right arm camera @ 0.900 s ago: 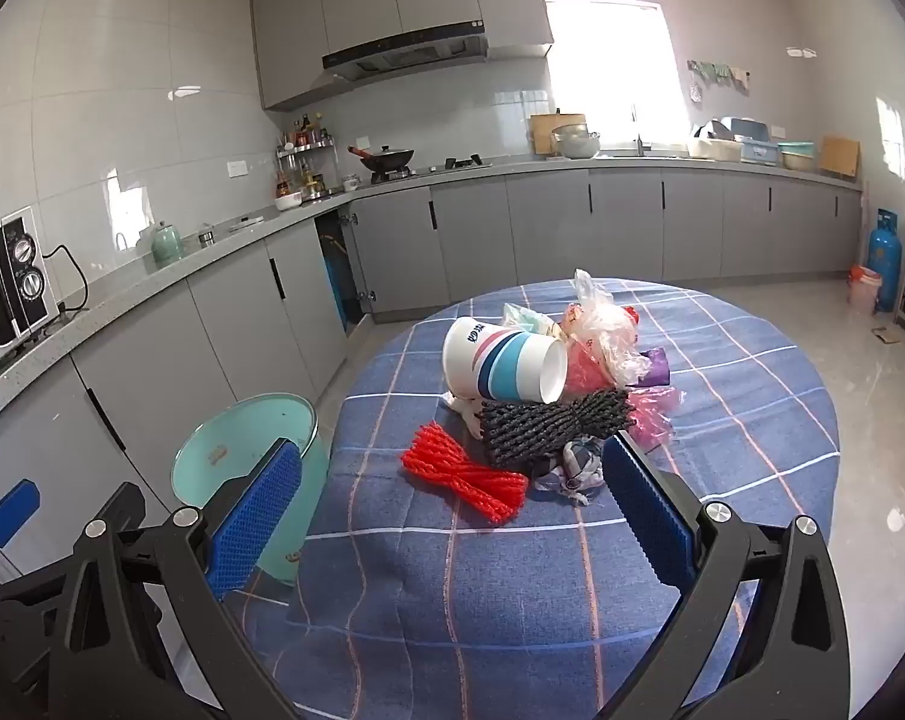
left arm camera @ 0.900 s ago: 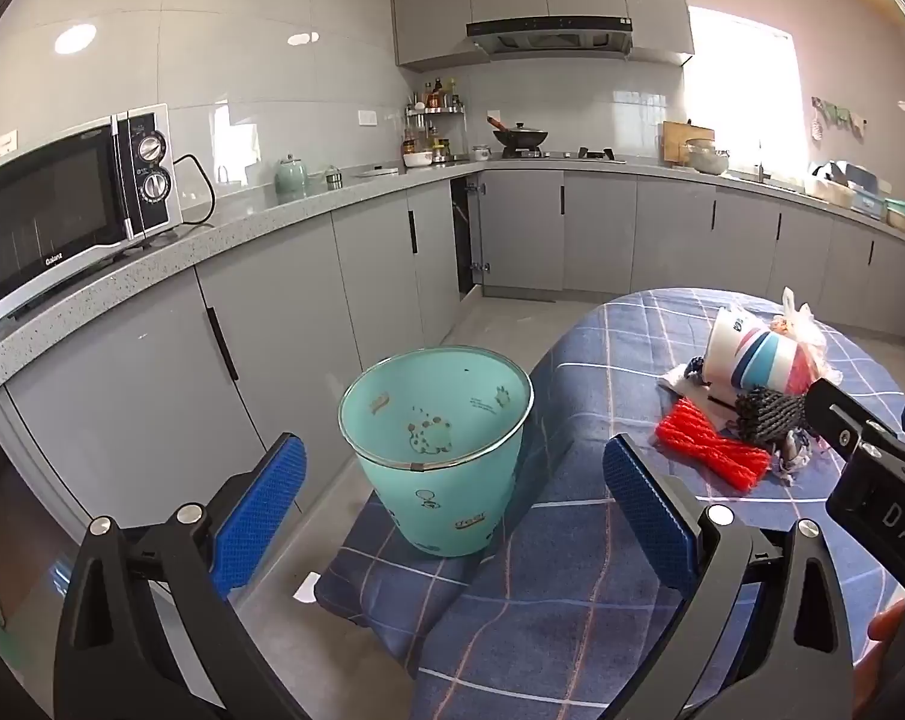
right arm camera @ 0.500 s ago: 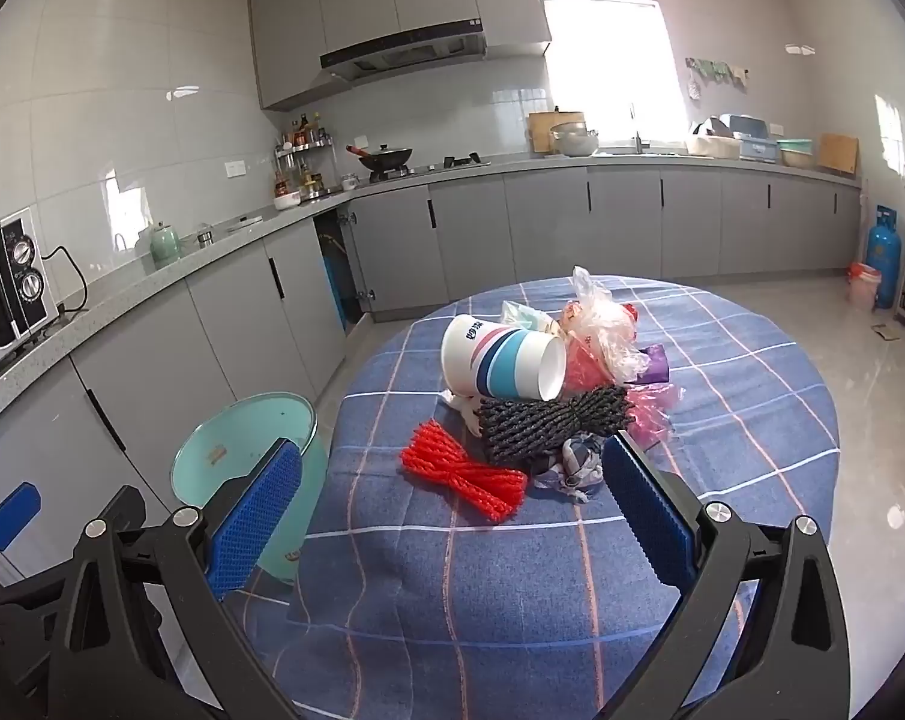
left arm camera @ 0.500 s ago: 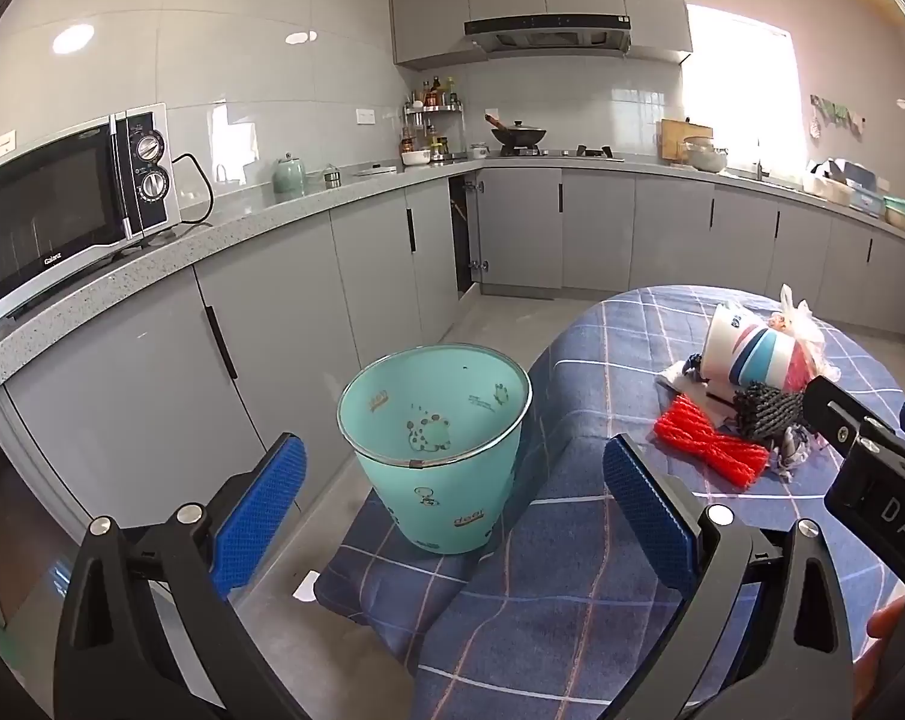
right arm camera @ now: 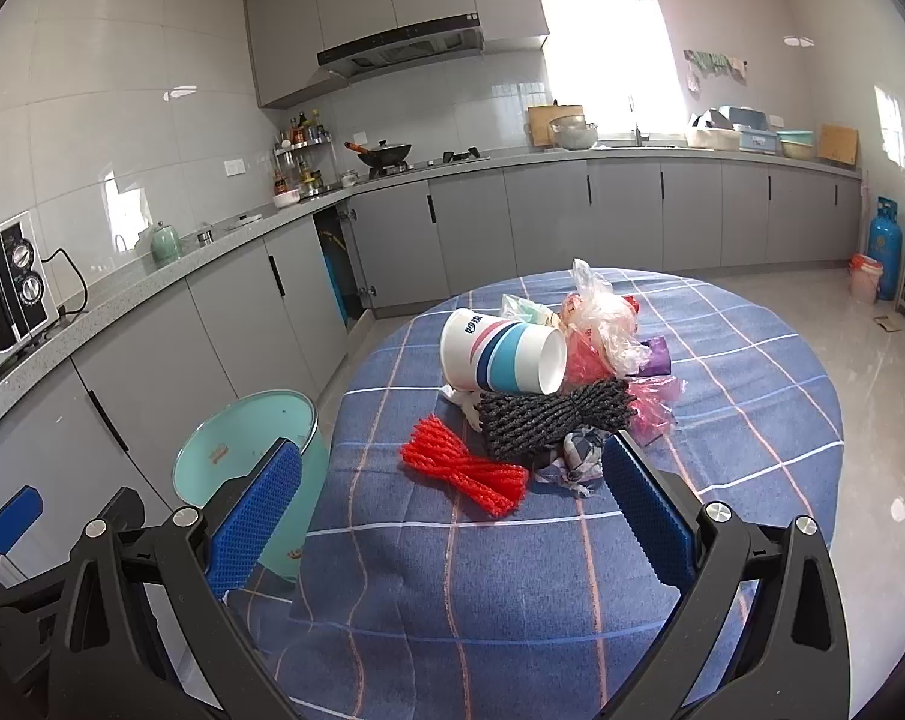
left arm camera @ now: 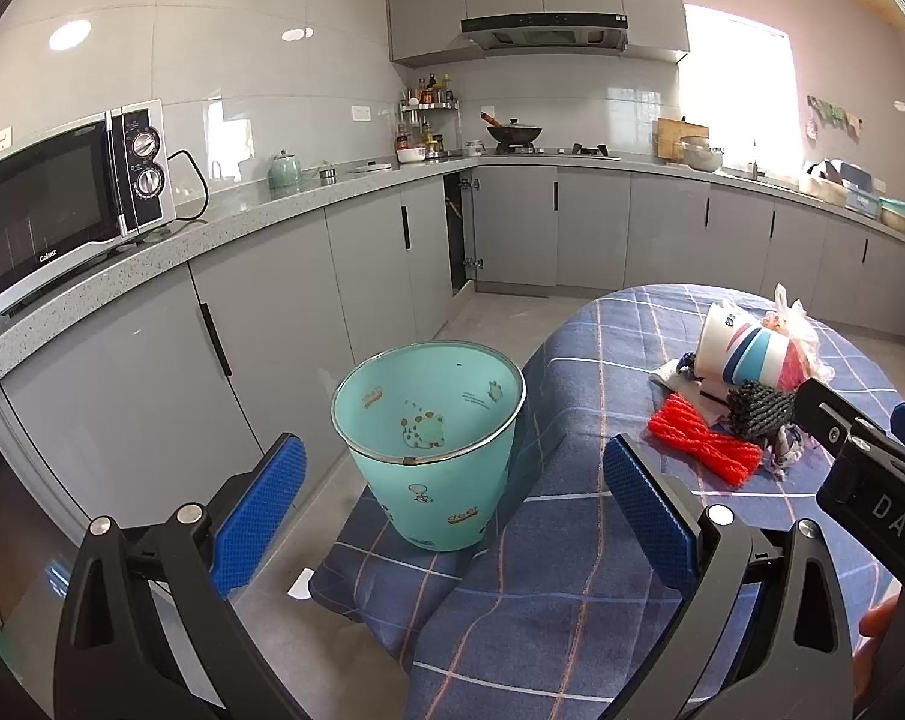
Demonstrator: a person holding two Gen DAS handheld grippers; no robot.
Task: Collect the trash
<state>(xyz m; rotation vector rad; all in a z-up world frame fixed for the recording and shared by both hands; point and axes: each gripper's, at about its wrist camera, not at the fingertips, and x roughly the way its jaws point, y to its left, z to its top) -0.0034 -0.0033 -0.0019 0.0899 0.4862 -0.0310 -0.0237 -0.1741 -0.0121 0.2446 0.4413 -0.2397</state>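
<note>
A heap of trash [right arm camera: 548, 384] lies mid-bench on the blue checked cloth [right arm camera: 512, 570]: a striped paper cup [right arm camera: 500, 357] on its side, crumpled plastic bags [right arm camera: 602, 324], black netting [right arm camera: 554, 420] and red netting [right arm camera: 464, 471]. A mint bin [left arm camera: 431, 444] stands beside the bench. Left tool [left arm camera: 452, 504] and right tool [right arm camera: 449, 501] both hang spread, empty.

one bin [left arm camera: 434, 450], one cup [right arm camera: 503, 357], two nets [right arm camera: 464, 471]
</note>
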